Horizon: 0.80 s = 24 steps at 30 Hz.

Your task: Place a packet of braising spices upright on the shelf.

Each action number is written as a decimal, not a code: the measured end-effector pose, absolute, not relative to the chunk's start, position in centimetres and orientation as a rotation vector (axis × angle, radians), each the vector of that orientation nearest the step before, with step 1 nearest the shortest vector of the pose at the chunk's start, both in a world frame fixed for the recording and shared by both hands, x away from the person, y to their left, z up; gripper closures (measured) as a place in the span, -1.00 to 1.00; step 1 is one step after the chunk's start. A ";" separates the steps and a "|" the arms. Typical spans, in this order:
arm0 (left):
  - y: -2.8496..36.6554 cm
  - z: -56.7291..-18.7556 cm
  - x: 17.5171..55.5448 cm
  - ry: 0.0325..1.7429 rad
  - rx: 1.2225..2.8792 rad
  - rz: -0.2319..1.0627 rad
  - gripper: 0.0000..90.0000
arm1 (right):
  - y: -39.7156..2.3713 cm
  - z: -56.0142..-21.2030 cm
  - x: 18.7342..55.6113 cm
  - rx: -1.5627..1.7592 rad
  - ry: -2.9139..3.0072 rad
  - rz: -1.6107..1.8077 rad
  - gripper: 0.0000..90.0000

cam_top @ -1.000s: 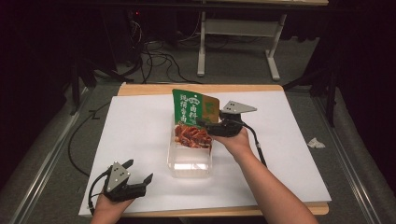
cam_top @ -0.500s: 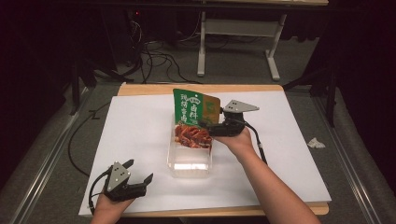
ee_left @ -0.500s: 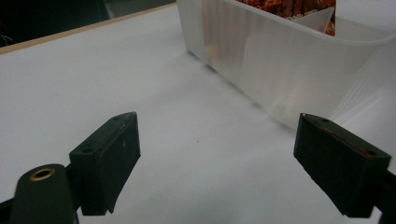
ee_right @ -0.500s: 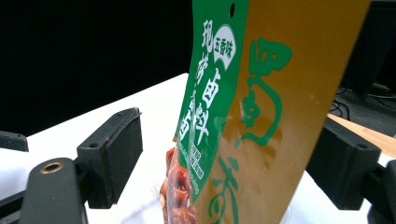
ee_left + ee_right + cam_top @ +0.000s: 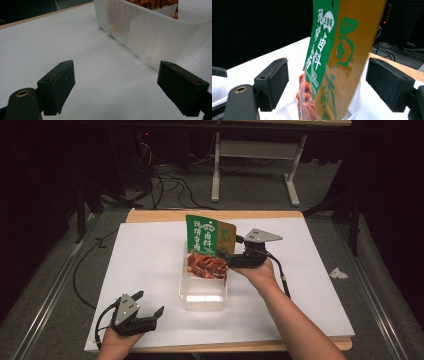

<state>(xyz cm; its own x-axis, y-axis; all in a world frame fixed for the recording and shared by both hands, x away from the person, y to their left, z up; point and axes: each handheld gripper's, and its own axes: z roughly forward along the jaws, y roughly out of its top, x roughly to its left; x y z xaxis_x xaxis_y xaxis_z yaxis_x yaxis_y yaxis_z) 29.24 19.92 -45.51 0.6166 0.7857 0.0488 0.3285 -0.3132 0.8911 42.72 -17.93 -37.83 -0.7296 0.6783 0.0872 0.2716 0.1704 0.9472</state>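
A green and tan snack bag with red meat pictured on it stands upright in the far end of a clear plastic container at the table's middle. My right gripper is at the bag's right edge. In the right gripper view the bag rises between the jaws, which stand wide apart and clear of it, so the right gripper is open. My left gripper rests open near the front left edge. In its view, the left gripper faces the container's wall with nothing between its jaws.
A white sheet covers the wooden table. A crumpled bit of white paper lies on the floor to the right. Cables and a metal frame sit on the floor beyond the far edge.
My right gripper has eased slightly to the right. The bag stays upright in the container, and the left gripper has barely moved.
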 end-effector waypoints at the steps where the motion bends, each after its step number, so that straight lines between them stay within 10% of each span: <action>1: 19.9 -45.5 29.2 0.888 1.898 0.609 -0.67 | -18.1 -37.8 42.6 0.903 2.095 1.579 -0.58; 24: 19.6 -45.6 29.2 0.883 1.911 0.608 -0.67 | -26.8 -38.7 36.5 1.029 2.007 1.406 -0.63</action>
